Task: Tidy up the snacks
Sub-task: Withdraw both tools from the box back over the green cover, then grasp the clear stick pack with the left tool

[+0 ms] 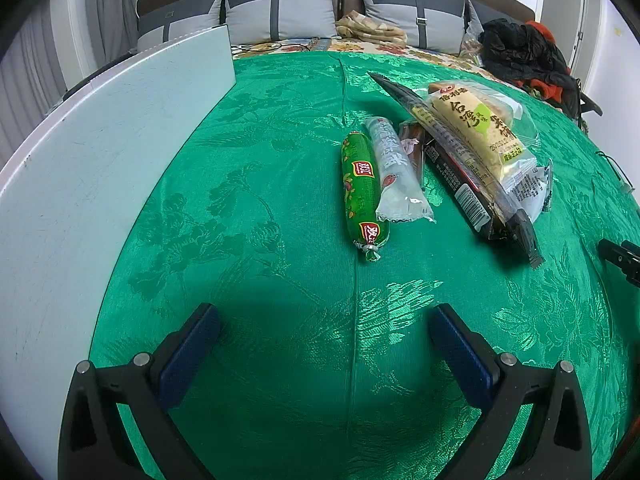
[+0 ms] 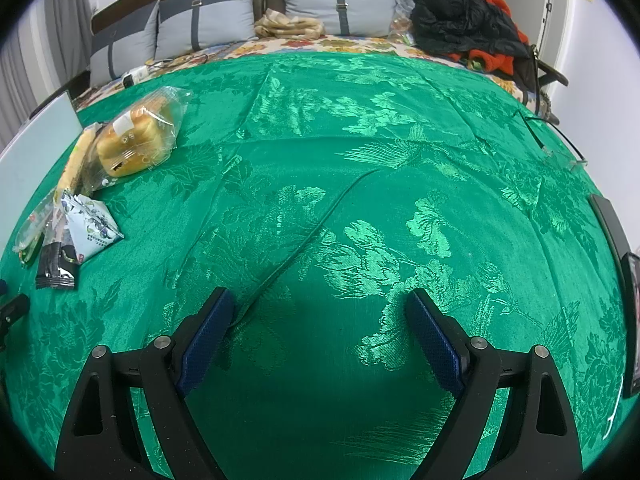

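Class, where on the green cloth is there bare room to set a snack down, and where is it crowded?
Free: the green cloth ahead of the right gripper, and between the white board and the green sausage. Crowded: the snack pile beside that sausage.

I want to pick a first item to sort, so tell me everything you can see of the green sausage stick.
The green sausage is a plump tube in glossy green film with red logo patches and fruit-like prints, its near end twisted shut at a small clip. It lies flat on the green cloth, lengthwise away from the camera, leftmost in the snack group. A clear-and-white packet lies against its right side. No gripper touches it.
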The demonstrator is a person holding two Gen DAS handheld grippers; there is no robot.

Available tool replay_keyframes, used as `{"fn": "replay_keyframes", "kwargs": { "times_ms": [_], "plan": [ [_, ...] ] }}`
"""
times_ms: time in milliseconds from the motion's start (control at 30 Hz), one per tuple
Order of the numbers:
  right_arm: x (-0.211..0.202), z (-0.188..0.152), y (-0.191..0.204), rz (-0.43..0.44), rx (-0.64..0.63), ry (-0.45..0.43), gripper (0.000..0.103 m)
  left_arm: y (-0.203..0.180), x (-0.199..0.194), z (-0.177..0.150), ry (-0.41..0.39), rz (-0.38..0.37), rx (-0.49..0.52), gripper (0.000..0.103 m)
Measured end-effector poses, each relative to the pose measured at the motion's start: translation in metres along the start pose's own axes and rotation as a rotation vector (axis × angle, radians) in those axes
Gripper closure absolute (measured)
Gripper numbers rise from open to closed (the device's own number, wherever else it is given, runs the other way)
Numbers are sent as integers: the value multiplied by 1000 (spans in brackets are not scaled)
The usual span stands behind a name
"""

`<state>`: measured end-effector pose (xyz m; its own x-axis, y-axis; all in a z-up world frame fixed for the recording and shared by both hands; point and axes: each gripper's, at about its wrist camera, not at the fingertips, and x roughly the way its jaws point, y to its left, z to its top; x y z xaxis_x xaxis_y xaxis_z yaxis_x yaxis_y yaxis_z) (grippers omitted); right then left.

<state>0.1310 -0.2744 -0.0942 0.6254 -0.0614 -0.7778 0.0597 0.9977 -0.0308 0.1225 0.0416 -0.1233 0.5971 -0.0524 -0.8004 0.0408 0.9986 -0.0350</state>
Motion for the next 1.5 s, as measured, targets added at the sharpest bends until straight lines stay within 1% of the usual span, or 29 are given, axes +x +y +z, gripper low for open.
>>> {"fn": "replay_keyframes", "kwargs": {
  "times_ms": [1167, 1200, 1233, 1267, 1300, 1333, 1367, 1433, 1467, 1500],
  "plan": [
    [0, 0, 0, 1, 0, 0, 12, 4, 0, 2, 3, 4, -1, 0],
    [0, 0, 0, 1, -1, 0, 12, 4, 0, 2, 13, 1, 4, 0],
    [0, 0, 0, 0, -1, 0, 12, 5, -2, 3, 41, -3, 5, 0],
    [0, 0, 0, 0, -1, 0, 12, 5, -3, 7, 87, -20, 2, 1],
    [0, 0, 0, 1, 0, 0, 12, 4, -6, 11, 96, -45, -7, 2],
    [0, 0, 0, 1, -1, 0, 12, 4, -11, 16, 87, -73, -21, 3],
    [0, 0, 0, 1, -1, 0, 12, 5, -19, 24, 61, -102, -40, 3],
    [1, 0, 0, 1, -1, 0, 12, 4, -27, 44, 29, -115, -51, 4],
    [1, 0, 0, 1, -1, 0, 12, 2, -27, 55, 23, -113, -50, 6],
    [1, 0, 0, 1, -1, 0, 12, -2, -25, 64, 24, -107, -45, 13]
  ]
}}
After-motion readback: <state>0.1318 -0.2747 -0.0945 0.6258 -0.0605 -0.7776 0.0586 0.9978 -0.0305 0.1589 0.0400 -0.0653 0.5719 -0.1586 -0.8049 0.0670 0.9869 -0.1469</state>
